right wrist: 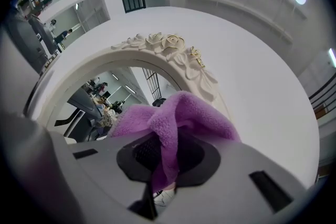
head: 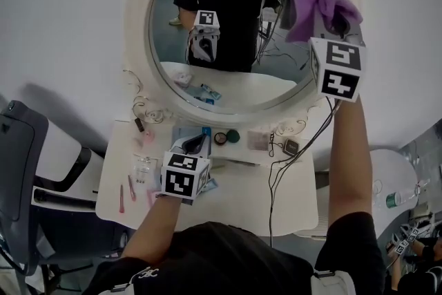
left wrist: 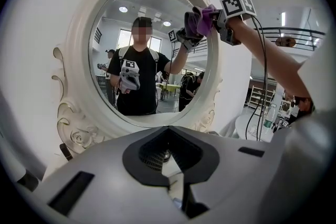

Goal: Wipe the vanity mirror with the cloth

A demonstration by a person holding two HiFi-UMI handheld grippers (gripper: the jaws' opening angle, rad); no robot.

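The oval vanity mirror in its white ornate frame stands at the back of the white table. My right gripper is raised to the mirror's upper right edge, shut on a purple cloth that lies bunched against the glass and frame. In the right gripper view the cloth spills out of the gripper, just below the frame's carved top. My left gripper hangs low over the table, shut with nothing in it. The left gripper view shows the mirror and the cloth.
The white vanity table carries small cosmetics: pink items, a round compact, a green lid. A black cable runs across it. A dark chair stands left; a round table with a bottle is right.
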